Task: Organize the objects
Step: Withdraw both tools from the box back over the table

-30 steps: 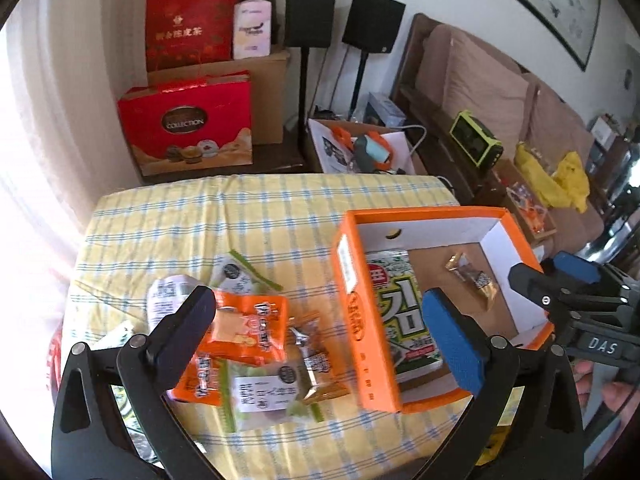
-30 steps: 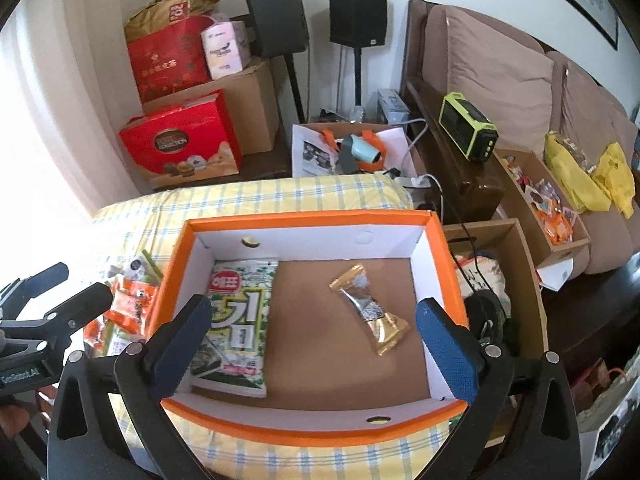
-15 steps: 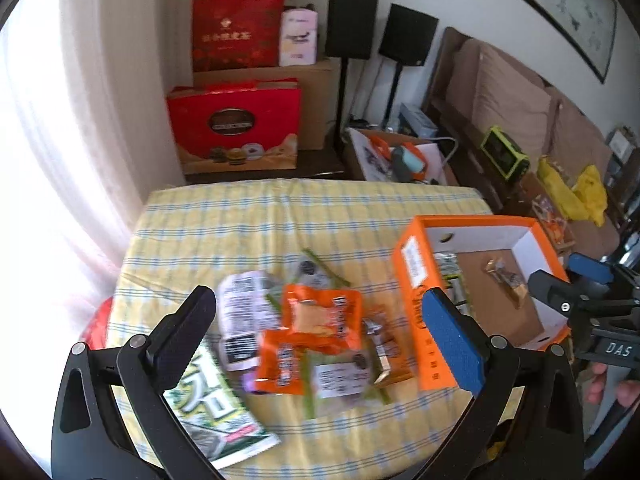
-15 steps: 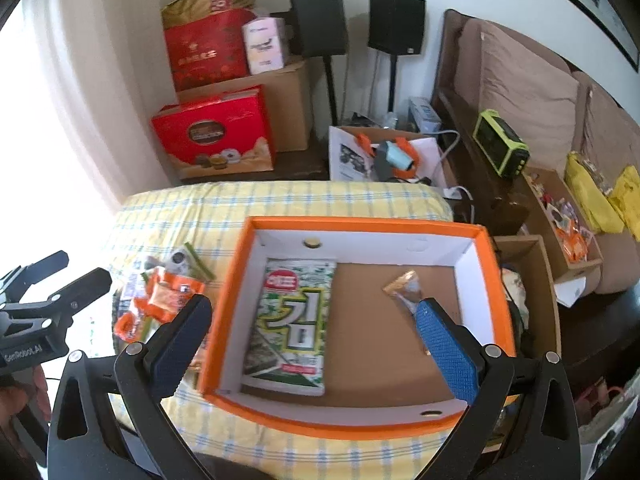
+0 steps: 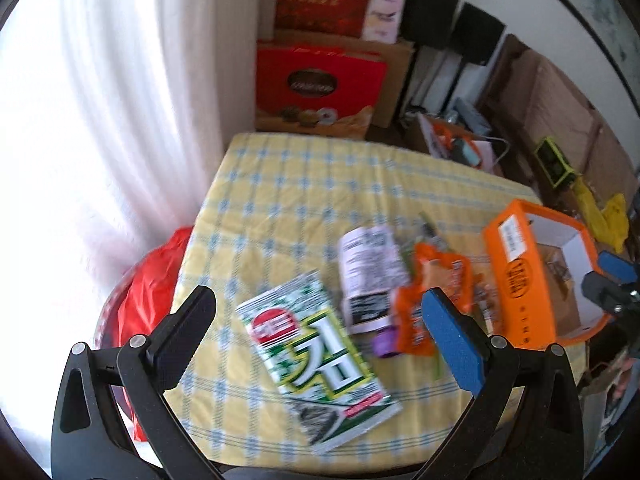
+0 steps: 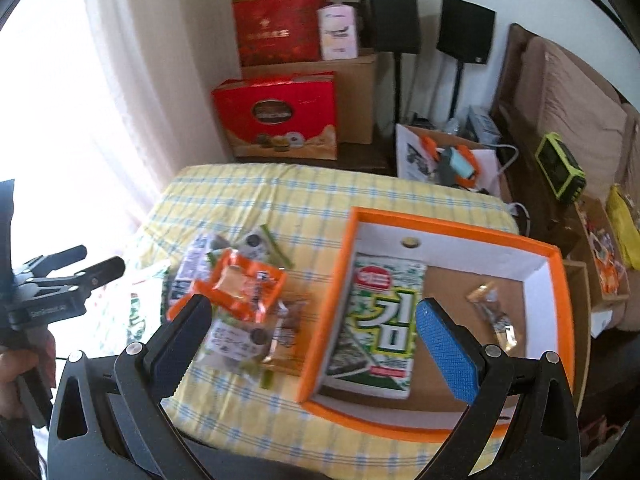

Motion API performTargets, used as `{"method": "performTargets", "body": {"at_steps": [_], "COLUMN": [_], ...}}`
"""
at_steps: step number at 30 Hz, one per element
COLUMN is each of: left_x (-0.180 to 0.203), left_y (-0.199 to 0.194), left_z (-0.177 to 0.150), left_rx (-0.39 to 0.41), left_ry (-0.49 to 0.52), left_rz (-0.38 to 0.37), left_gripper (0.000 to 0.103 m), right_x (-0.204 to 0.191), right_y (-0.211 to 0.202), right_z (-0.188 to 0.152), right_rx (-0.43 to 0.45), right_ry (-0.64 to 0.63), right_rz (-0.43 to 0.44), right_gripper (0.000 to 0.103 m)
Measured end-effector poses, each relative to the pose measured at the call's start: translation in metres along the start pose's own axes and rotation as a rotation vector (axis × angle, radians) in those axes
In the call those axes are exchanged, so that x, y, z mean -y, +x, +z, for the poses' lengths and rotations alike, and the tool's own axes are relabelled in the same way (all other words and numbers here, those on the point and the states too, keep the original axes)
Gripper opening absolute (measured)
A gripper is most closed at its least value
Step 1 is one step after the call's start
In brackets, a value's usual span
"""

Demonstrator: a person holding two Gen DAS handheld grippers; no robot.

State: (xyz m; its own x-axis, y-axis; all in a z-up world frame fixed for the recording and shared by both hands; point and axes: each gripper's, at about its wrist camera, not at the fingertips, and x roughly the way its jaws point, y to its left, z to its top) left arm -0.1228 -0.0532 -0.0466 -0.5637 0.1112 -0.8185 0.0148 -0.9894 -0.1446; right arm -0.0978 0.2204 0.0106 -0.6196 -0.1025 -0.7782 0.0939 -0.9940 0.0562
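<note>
A green seaweed packet [image 5: 320,364] lies on the yellow checked table [image 5: 320,184], right under my open left gripper [image 5: 316,328]. To its right sits a pile of snacks: a white pouch [image 5: 370,268] and an orange packet [image 5: 436,280]. The orange box [image 5: 520,276] stands at the table's right. In the right wrist view my open right gripper [image 6: 312,332] hangs over the orange box's [image 6: 452,228] left wall. Inside lie a second seaweed packet [image 6: 380,312] and a gold candy [image 6: 492,312]. The orange packet [image 6: 244,288] tops the pile left of the box.
A white curtain [image 5: 120,100] and a red bag [image 5: 152,280] flank the table's left edge. Red gift boxes [image 6: 276,116], cardboard cartons and two black speakers [image 6: 464,28] stand behind the table. A sofa [image 6: 572,112] with a green device [image 6: 560,168] runs along the right.
Both views have swung left. The left gripper has moved from the box and snack pile to above the seaweed packet near the table's left. The right gripper shifted left over the box's left wall.
</note>
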Motion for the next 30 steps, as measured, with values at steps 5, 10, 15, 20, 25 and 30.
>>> {"method": "performTargets", "body": {"at_steps": [5, 10, 15, 20, 25, 30], "left_x": [-0.019, -0.027, -0.033, -0.037, -0.038, -0.035], "left_y": [0.012, 0.019, 0.023, 0.025, 0.029, 0.035], "left_z": [-0.010, -0.014, -0.017, -0.017, -0.021, -0.025], "left_rx": [-0.029, -0.051, -0.058, -0.061, -0.075, -0.091], "left_ry": [-0.032, -0.040, -0.051, -0.052, -0.055, -0.054], "left_rz": [0.012, 0.014, 0.008, -0.008, -0.022, -0.039], "left_gripper": [0.103, 0.103, 0.103, 0.103, 0.103, 0.103], "right_x": [-0.018, -0.036, -0.048, -0.050, -0.059, -0.067], "right_y": [0.007, 0.013, 0.023, 0.032, 0.048, 0.064], "right_z": [0.003, 0.004, 0.003, 0.003, -0.007, -0.016], "right_rx": [-0.009, -0.013, -0.027, -0.043, -0.105, -0.162], "right_ry": [-0.032, -0.057, -0.072, -0.058, -0.101, -0.144], "right_rz": [0.022, 0.053, 0.073, 0.098, 0.137, 0.149], "right_gripper": [0.103, 0.102, 0.097, 0.076, 0.059, 0.054]}}
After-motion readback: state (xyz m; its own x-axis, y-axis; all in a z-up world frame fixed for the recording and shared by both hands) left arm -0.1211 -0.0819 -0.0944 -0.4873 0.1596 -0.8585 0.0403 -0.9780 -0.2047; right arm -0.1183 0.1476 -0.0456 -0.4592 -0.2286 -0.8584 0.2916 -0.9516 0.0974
